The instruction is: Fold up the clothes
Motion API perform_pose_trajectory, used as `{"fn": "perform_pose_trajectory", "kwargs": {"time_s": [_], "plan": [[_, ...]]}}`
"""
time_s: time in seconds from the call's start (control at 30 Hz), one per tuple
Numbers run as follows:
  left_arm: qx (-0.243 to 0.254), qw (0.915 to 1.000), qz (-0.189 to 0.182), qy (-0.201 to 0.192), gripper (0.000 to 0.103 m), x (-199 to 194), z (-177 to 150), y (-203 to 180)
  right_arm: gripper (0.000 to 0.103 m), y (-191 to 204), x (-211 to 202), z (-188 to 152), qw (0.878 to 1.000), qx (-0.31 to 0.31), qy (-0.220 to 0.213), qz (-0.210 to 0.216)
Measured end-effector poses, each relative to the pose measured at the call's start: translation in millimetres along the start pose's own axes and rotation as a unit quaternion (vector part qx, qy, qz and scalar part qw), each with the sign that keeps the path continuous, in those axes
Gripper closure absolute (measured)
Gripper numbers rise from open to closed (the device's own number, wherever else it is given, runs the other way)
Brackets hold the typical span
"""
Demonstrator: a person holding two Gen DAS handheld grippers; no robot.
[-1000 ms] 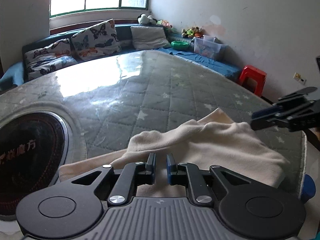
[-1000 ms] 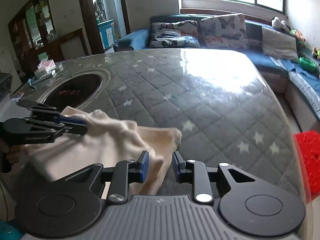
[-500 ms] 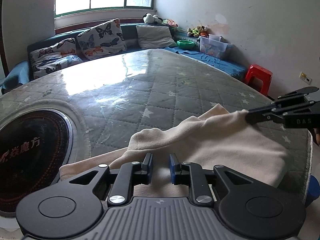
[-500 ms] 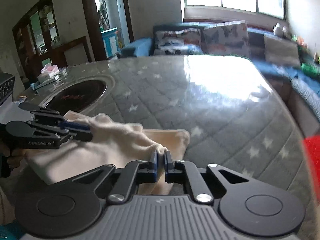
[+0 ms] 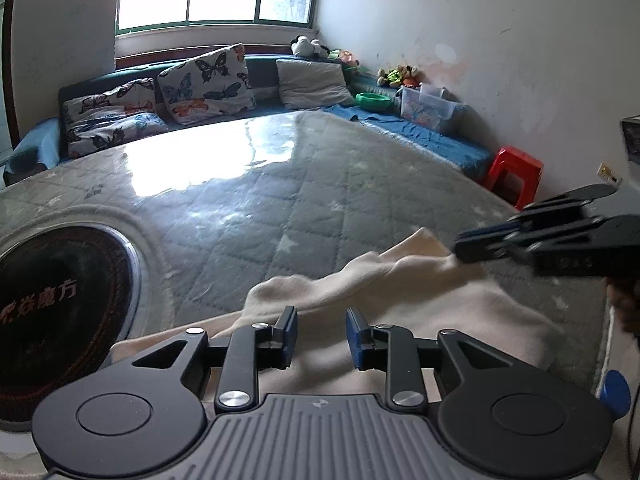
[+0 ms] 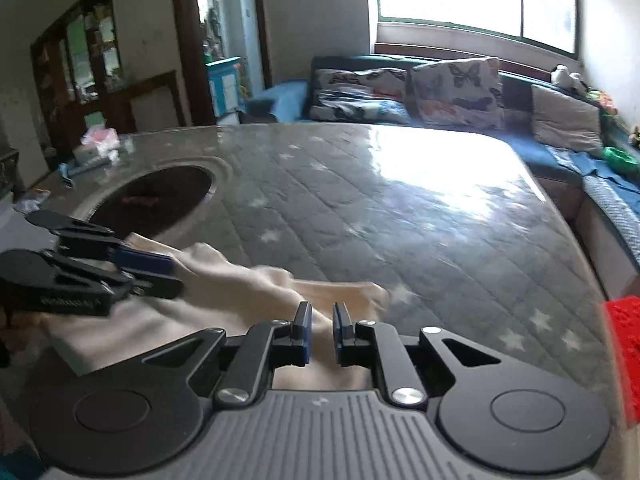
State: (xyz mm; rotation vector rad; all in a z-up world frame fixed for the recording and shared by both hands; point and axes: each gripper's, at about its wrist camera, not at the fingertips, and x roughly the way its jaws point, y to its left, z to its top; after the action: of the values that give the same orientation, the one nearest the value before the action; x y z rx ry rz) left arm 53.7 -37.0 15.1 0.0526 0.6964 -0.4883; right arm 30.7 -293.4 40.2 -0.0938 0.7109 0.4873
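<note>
A cream garment [image 5: 404, 300] lies crumpled on the near edge of the grey quilted table [image 5: 280, 200]. My left gripper [image 5: 318, 336] is open, its jaws apart just above the cloth and holding nothing. My right gripper [image 6: 320, 330] has its jaws slightly apart over the garment [image 6: 248, 292], with no cloth pinched between them. The right gripper also shows in the left wrist view [image 5: 472, 246] at the garment's right edge. The left gripper shows in the right wrist view [image 6: 160, 270] at the garment's left edge.
A round black inset [image 5: 52, 304] sits in the table to the left of the garment. A sofa with butterfly cushions [image 5: 200, 84] runs behind the table. A red stool [image 5: 516, 172] stands at the right. Small items [image 6: 96, 144] lie on the table's far left.
My left gripper opened wider. My right gripper had shut on a fold of the garment half a second ago; its jaws have now parted and the fold is released. Both grippers rose slightly.
</note>
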Motion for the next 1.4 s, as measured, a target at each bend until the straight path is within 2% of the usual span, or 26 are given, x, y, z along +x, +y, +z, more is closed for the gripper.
{"fn": "perform_pose_trajectory", "kwargs": {"time_s": [0.07,0.23,0.37,0.63,0.7,0.77,0.83,1.03,1.17,1.3,1.4], "plan": [[0.001,1.0000,0.002,0.004,0.074,4.3,1.0,-0.8,0.092,7.7,13.7,5.2,1.000,-0.005,0.008,0.016],[-0.010,0.9998,0.006,0.018,0.074,13.8,-0.2,7.0,0.092,11.7,46.2,5.0,0.999,-0.012,0.039,0.018],[-0.012,0.9999,0.008,0.002,0.062,-2.8,-2.8,2.9,0.089,12.0,27.4,7.2,0.999,-0.024,0.032,0.025],[-0.014,0.9996,0.002,-0.024,0.062,-58.3,-27.0,-11.4,0.088,27.9,-32.3,-21.5,0.996,-0.070,0.030,0.050],[-0.015,0.9995,0.002,-0.028,0.062,-70.6,-34.5,-16.3,0.083,32.9,-40.8,-28.6,0.995,-0.076,0.025,0.056],[-0.013,0.9996,0.001,-0.026,0.062,-76.4,-43.4,-21.2,0.072,37.4,-47.7,-35.8,0.995,-0.080,0.021,0.062],[-0.009,0.9997,0.007,-0.022,0.062,-77.4,-52.6,-24.1,0.068,38.0,-41.5,-43.3,0.995,-0.082,0.027,0.055],[-0.025,0.9995,0.009,-0.019,0.062,-69.9,-70.0,-19.1,0.068,29.8,-29.8,-55.1,0.996,-0.064,0.027,0.061],[-0.025,0.9994,0.010,-0.023,0.060,-74.3,-66.6,-20.6,0.064,39.7,-32.6,-49.6,0.994,-0.091,0.031,0.049],[-0.017,0.9990,0.007,-0.041,0.057,-82.5,-63.2,-25.5,0.057,55.4,-27.6,-42.9,0.992,-0.112,0.020,0.062],[-0.012,0.9992,0.008,-0.037,0.057,-78.9,-65.2,-28.2,0.056,67.2,-23.8,-38.0,0.989,-0.128,0.012,0.072]]}}
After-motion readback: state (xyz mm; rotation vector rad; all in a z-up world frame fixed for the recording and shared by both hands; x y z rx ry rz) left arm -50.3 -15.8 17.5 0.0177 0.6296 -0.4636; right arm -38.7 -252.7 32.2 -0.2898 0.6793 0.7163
